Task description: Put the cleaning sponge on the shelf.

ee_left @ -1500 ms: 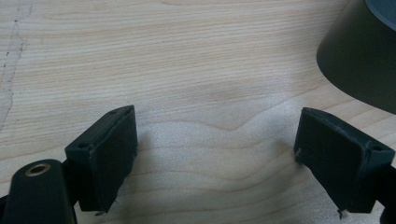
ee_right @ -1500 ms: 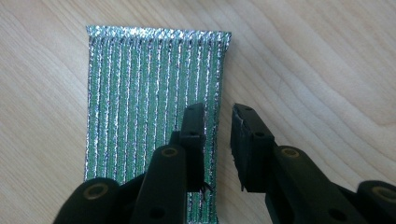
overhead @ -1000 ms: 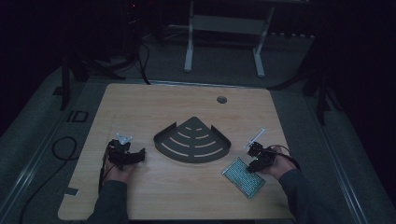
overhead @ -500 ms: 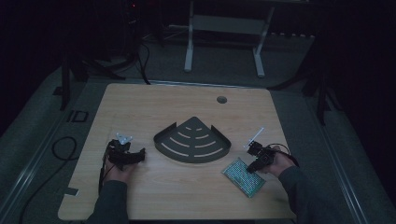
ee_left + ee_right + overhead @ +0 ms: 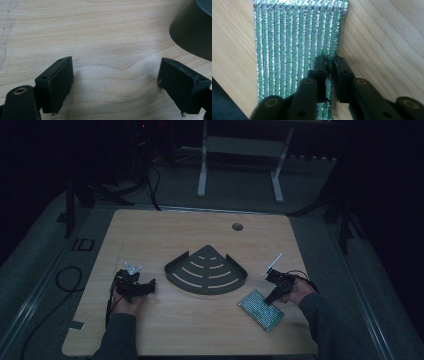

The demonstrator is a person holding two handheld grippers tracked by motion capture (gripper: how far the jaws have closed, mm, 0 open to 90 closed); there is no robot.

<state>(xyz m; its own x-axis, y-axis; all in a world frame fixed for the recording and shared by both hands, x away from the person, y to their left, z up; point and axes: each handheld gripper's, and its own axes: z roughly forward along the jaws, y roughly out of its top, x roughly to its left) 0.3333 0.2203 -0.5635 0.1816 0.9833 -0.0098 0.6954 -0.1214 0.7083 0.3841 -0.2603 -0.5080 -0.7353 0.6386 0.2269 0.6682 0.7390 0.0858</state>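
Table [image 5: 200, 227] of pale wood spans the high view, with a small round hole [image 5: 237, 226] near its far edge. At its middle lies a dark, fan-shaped tray [image 5: 206, 270] with curved slots, its point toward the far side. In the left gripper view a rounded dark corner of that tray [image 5: 193, 30] comes in at the upper right, apart from the jaws.

Toward the near right edge lies a green and silver ribbed sponge [image 5: 261, 309], flat on the wood and set at a slant. In the right gripper view its glittering ribs [image 5: 294, 45] run away from the camera.

The left gripper [image 5: 135, 285] rests near the table's left side, held by a hand [image 5: 126, 303], well apart from the tray's left edge. Its jaws [image 5: 116, 87] stand spread wide with bare wood between them.

The right gripper [image 5: 276, 291] sits just over the sponge's far right corner. Its jaws [image 5: 329, 71] are pressed nearly together, pinching the sponge's edge between their tips.
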